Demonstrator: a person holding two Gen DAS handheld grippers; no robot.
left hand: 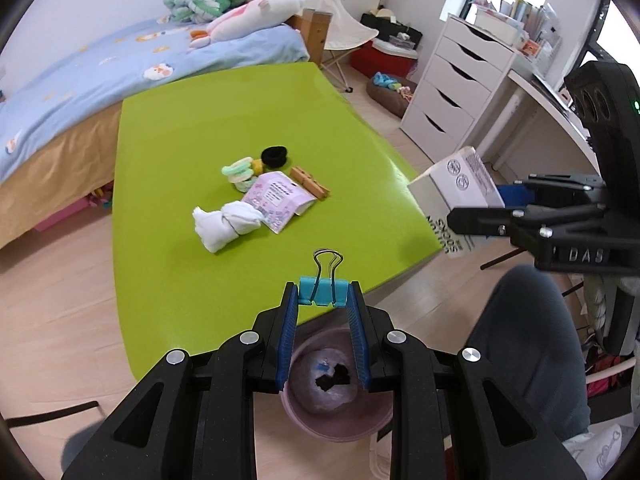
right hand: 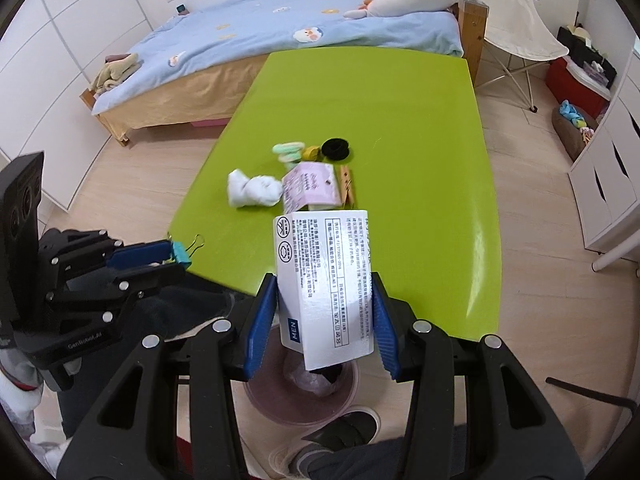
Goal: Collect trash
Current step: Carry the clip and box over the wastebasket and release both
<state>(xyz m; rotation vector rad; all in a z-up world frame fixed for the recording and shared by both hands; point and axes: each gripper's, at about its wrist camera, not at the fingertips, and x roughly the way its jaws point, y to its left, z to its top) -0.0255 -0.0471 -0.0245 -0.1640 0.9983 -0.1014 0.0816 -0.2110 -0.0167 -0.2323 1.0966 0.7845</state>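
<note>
A teal binder clip [left hand: 322, 290] is being held in the narrow jaws of the left gripper [left hand: 322, 300], above the pink bin [left hand: 336, 420] on the floor. A white carton [right hand: 326, 280] is being clamped by the right gripper [right hand: 325, 320] over it. On the green table [left hand: 168, 152], socks [left hand: 224, 224], hair ties [left hand: 242, 170], a pink packet [left hand: 276, 200] and clothespins [left hand: 310, 186] are being left, probably for later.

"MEN" on white box [right hand: 326, 280], "DAS" on right hand-held gripper [left hand: 472, 216]

Left wrist view: looks steeply down along its fingers, close over near edge of glossy lime-green table [left hand: 248, 128]. Right wrist view: same tilt. Both share table and round pink plastic bin [left hand: 336, 416] below.
</note>
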